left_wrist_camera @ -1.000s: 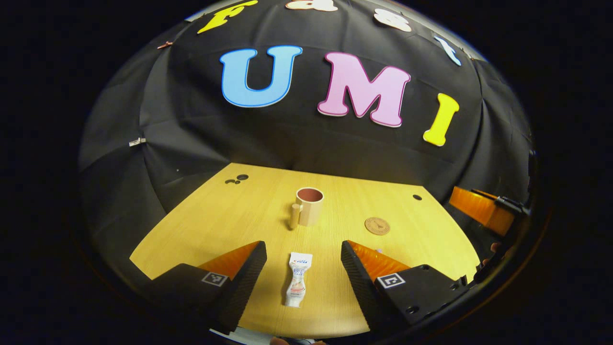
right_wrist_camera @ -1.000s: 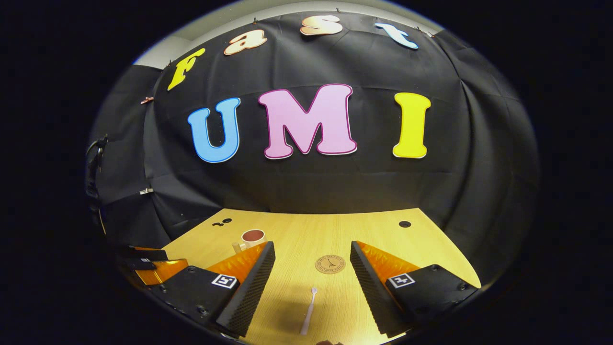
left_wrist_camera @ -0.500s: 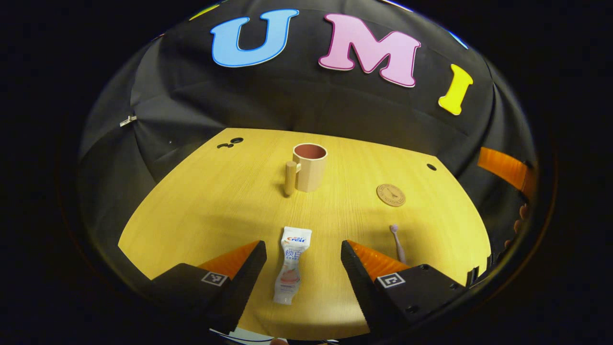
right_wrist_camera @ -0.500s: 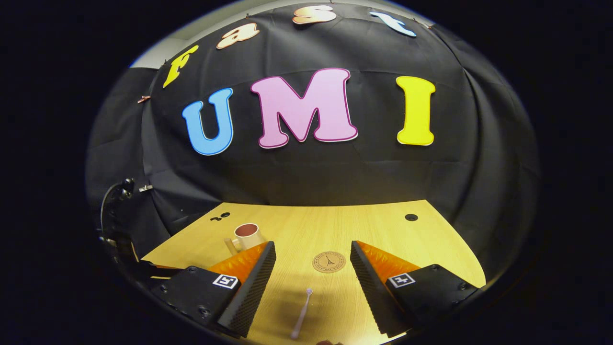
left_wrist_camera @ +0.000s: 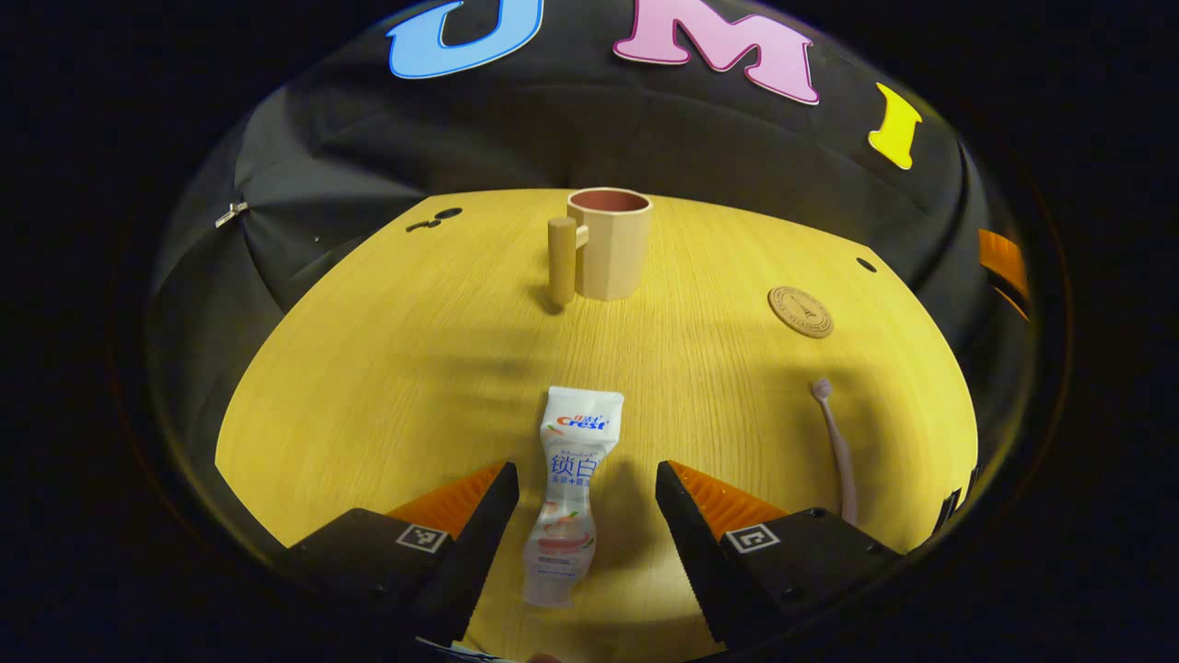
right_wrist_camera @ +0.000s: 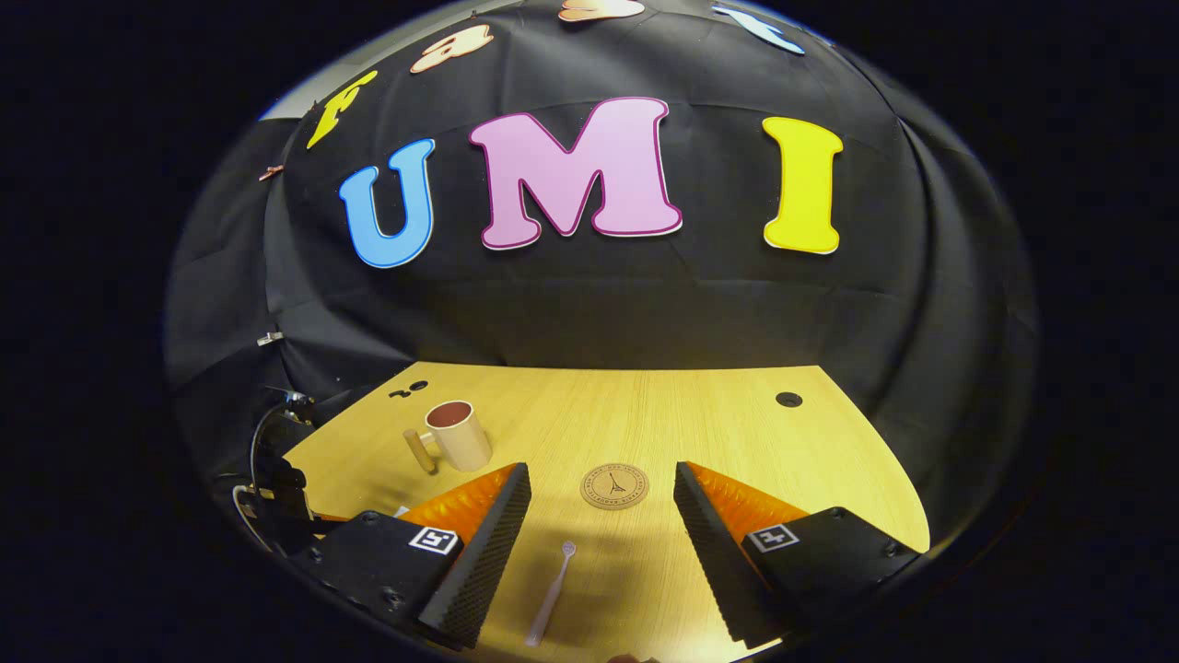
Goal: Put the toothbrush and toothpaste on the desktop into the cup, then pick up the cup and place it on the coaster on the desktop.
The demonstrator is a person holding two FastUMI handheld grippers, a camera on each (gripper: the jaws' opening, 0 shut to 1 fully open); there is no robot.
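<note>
Toothpaste [left_wrist_camera: 568, 488] and toothbrush [left_wrist_camera: 836, 442] lie flat; cup [left_wrist_camera: 608, 242] upright, seemingly empty.

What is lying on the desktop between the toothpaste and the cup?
Nothing: in the left gripper view, the stretch of desktop between the toothpaste and the cup is bare wood.

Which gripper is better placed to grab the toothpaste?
Left. The left gripper is open with the toothpaste lying between its fingers; the right gripper is open over the toothbrush.
</note>
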